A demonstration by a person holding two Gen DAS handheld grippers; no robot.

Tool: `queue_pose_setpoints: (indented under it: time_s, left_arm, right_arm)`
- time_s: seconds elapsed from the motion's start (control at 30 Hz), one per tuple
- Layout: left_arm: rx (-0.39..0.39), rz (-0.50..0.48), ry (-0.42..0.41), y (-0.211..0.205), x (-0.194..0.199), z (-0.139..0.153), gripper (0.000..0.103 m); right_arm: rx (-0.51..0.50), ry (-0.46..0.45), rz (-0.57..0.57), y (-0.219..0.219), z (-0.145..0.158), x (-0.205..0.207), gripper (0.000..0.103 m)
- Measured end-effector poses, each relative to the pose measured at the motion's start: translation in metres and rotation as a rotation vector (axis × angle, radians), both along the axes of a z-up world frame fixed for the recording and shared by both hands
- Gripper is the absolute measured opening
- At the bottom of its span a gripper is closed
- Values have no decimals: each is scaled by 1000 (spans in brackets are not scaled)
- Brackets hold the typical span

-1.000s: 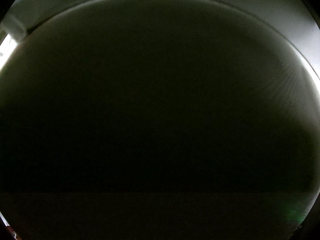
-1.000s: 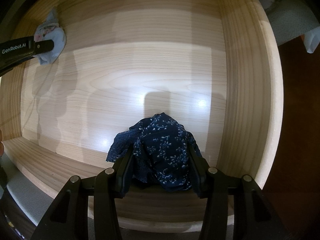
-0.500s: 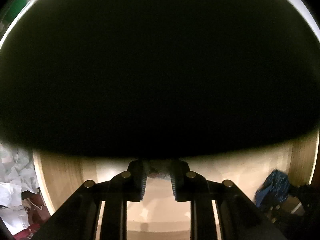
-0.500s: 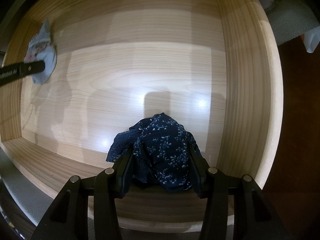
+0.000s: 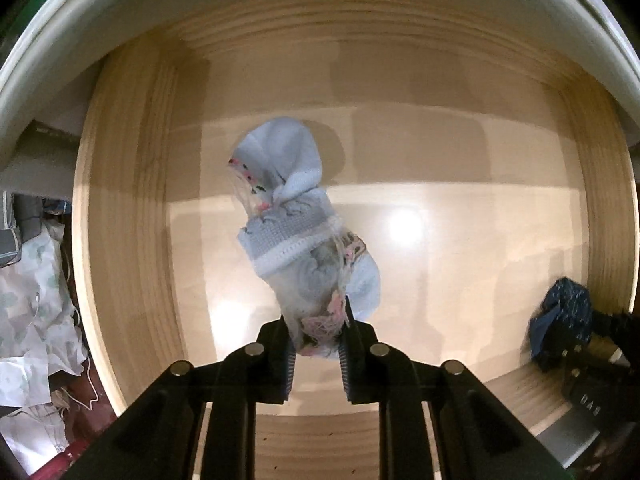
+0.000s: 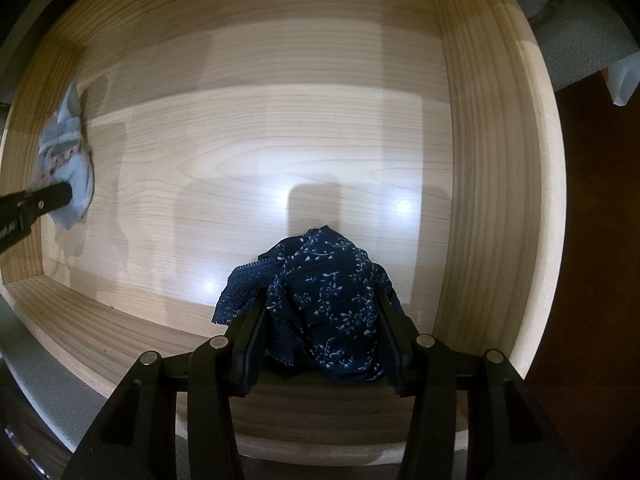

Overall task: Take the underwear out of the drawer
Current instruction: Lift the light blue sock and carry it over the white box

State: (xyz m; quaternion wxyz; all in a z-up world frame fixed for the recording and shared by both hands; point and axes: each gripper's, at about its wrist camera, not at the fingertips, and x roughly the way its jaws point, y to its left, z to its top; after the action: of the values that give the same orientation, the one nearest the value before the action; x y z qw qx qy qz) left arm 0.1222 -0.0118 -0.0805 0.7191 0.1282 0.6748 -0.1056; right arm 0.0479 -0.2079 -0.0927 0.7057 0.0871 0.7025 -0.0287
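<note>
While both grippers point down into the wooden drawer, pale blue underwear is clamped by the left gripper, and navy floral underwear is clamped by the right gripper.

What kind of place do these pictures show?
Probably a bedroom or dressing area at home. The views look down into an open wooden drawer holding only light blue underwear and navy floral underwear, with crumpled patterned fabric lying beside it.
</note>
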Motion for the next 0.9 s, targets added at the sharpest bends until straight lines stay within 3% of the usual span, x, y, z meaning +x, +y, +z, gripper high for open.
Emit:
queue_pose_setpoints:
  time_s: [0.4,0.9]
  left_arm:
    - [0,-10,-13,-14,1,7,17]
    - [-9,-32,-112,-9,-36,54,17]
  right_arm:
    - [0,0,0,0,0,0,46]
    - [-1,0,0,0,-1,0,46]
